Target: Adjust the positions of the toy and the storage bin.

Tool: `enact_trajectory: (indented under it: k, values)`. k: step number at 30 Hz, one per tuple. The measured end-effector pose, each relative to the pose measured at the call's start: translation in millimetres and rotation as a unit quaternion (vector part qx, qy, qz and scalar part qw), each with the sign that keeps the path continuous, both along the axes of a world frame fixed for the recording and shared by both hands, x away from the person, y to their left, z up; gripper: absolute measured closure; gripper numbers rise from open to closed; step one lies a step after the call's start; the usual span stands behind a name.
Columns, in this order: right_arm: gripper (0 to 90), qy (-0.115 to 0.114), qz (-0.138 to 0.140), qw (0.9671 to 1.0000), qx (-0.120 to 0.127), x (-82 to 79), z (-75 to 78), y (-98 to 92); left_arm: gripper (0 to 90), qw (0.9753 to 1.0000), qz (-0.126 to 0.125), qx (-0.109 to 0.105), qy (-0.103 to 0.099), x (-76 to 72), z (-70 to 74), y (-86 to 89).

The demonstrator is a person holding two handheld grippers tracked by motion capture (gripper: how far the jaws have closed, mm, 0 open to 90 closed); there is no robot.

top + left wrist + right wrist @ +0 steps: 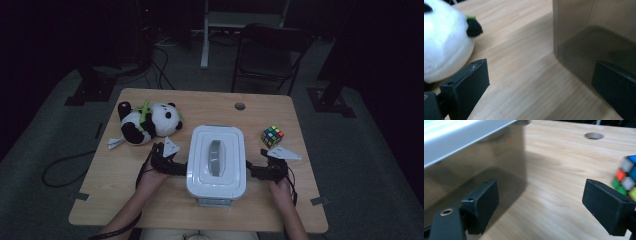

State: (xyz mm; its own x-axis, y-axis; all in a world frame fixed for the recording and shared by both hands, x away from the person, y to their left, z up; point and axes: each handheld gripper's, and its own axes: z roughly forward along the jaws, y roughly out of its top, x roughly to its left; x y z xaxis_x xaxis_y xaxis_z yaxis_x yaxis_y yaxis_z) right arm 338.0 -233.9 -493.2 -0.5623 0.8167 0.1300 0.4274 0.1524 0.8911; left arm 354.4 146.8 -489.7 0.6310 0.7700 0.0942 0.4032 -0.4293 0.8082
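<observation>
We have the lidded storage box (216, 162) sitting near the front edge of the table (120, 175), about midway between its left and right edges, and a gripper flanks it on each side. The left gripper (167, 161) stands with its jaws spread wide, one jaw close against the box's smoky wall, the other toward the plush panda (147, 122); the right gripper (270, 167) is likewise spread, one jaw beside the box wall, the other toward the puzzle cube (272, 136). Neither pinches anything. Our worry is the grip itself — the walls look smooth and glossy, so if we squeeze the box between the two tools unevenly it could slip, tilt or twist, and the white lid (216, 141) might pop loose. We also judge the outer jaws a risk: a sideways swing on the left could nudge the panda toward the rear left corner, and on the right could knock the cube toward the right edge — perhaps off it.
</observation>
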Motion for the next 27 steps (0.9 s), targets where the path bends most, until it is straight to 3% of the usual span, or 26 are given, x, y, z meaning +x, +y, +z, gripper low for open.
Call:
enact_trajectory:
  k: [4,7,12,16,18,21,27]
  values:
    - [13.4,-0.009,-0.026,0.9996,0.010,5.6,2.7,-18.6,2.0,0.9999,-0.002,-0.001,0.010,-2.5,-3.4,8.8]
    - [13.5,-0.011,-0.033,0.9994,0.003,10.3,5.1,-29.4,2.0,0.9998,0.003,0.001,0.018,-4.4,-6.2,14.1]
    - [13.2,-0.017,-0.053,0.9984,0.012,19.4,6.1,-46.2,2.0,0.9995,0.003,0.003,0.033,-8.6,-11.2,23.1]
    - [12.3,0.007,-0.071,0.9972,0.021,28.1,6.5,-55.5,2.0,0.9993,0.002,0.011,0.035,-12.9,-13.3,28.1]
    - [11.2,0.006,-0.079,0.9968,0.004,32.0,6.8,-56.6,2.1,0.9992,0.000,0.013,0.038,-16.1,-13.9,30.9]
    - [11.2,0.009,-0.075,0.9971,0.007,39.0,6.3,-59.8,2.0,0.9990,-0.004,0.021,0.038,-20.6,-14.4,34.1]
    - [11.2,0.013,-0.096,0.9952,-0.018,57.1,3.9,-64.5,2.0,0.9989,-0.003,0.020,0.042,-28.6,-16.0,41.7]
